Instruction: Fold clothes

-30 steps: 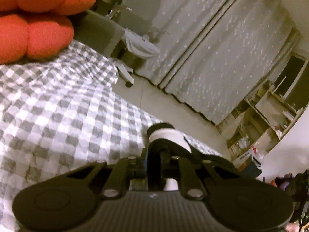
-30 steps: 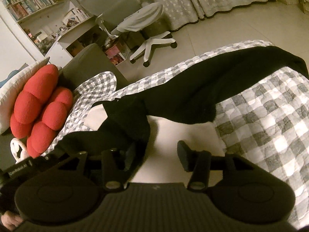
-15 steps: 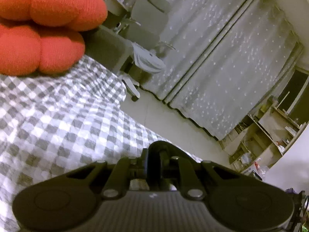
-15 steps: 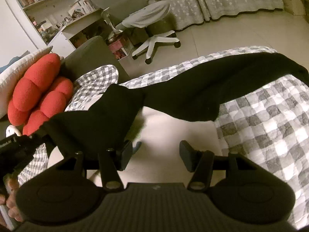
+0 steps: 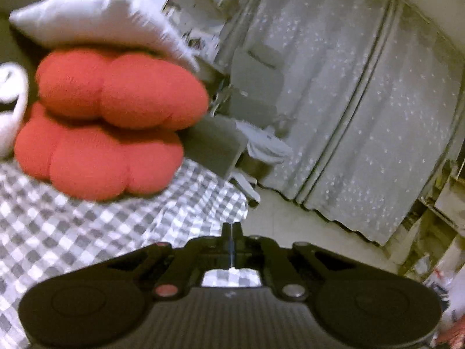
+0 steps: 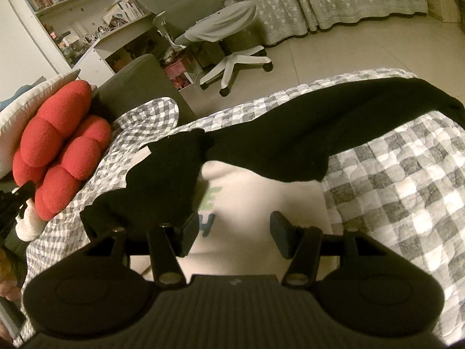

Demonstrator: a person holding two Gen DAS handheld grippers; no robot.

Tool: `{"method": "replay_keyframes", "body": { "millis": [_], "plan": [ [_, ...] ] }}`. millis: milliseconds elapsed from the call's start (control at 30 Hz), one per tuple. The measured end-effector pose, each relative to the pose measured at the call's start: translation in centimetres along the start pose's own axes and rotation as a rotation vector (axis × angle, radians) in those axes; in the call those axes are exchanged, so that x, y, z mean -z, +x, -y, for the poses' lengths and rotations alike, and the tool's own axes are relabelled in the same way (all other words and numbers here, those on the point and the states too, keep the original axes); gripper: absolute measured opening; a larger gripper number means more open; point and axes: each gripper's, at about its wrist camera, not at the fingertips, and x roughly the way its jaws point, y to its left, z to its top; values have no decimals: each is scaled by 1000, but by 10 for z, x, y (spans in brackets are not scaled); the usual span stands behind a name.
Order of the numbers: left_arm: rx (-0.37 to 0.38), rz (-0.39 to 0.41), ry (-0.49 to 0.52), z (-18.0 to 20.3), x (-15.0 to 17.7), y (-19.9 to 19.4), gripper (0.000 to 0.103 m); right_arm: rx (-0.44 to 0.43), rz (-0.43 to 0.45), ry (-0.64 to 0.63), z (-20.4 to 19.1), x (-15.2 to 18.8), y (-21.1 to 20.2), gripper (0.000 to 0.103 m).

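A garment with a cream body and black sleeves lies on the grey checked bedspread. One black sleeve lies folded across the body toward the right. The other black sleeve lies on the left, its end near my right gripper's left finger. My right gripper is open just above the cream body, holding nothing. My left gripper has its jaws together with nothing visible between them, raised over the bedspread. Its dark tip shows at the far left in the right wrist view.
A red bumpy cushion and a white pillow sit at the head of the bed. A white office chair, shelves and curtains stand beyond the bed's far edge.
My left gripper let go of the black sleeve and swung up toward the red cushion. The sleeve dropped onto the left side of the garment. My right gripper stayed open in place.
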Motion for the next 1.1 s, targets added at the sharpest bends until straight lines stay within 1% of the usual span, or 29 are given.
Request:
{"method": "replay_keyframes", "body": {
  "millis": [67, 100, 133, 167, 233, 300, 400, 500, 600, 667, 733, 767, 833, 967, 1033, 1100],
  "plan": [
    [14, -39, -42, -10, -2, 1, 1, 4, 1, 0, -1, 0, 0, 58],
    [21, -59, -63, -15, -3, 2, 4, 6, 1, 0, -2, 1, 0, 59],
    [27, -83, -77, -17, -2, 4, 10, 9, 2, 0, -3, 1, 1, 59],
    [31, -110, -78, -16, 1, 7, 13, 12, 2, -1, -4, 1, 1, 59],
    [38, -164, -72, -14, 8, 14, 24, 17, 3, -2, -5, 1, 1, 60],
    [52, -228, -66, -10, 16, 21, 25, 19, 1, -5, -6, 1, 1, 62],
    [97, -333, -78, -5, 30, 33, 29, 28, -4, -18, -9, 2, 0, 63],
    [132, -426, -95, 1, 44, 45, 29, 32, -9, -27, -11, 3, 0, 63],
    [150, -502, -127, 3, 57, 55, 28, 15, -22, -28, -14, 4, -2, 63],
    [151, -535, -146, 4, 65, 60, 27, -14, -36, -24, -18, 5, -2, 63],
    [146, -549, -142, 7, 71, 61, 25, -53, -56, -16, -22, 6, -2, 63],
    [139, -536, -129, 10, 73, 60, 22, -77, -67, -9, -25, 7, -2, 63],
    [136, -511, -108, 14, 74, 59, 13, -137, -92, 8, -30, 10, -1, 63],
    [134, -462, -88, 21, 74, 56, 9, -256, -134, 31, -43, 15, -1, 63],
    [135, -435, -72, 25, 71, 51, 9, -278, -145, 30, -49, 17, 0, 62],
    [139, -406, -56, 30, 67, 45, 8, -279, -150, 14, -54, 18, 0, 56]
  ]
}}
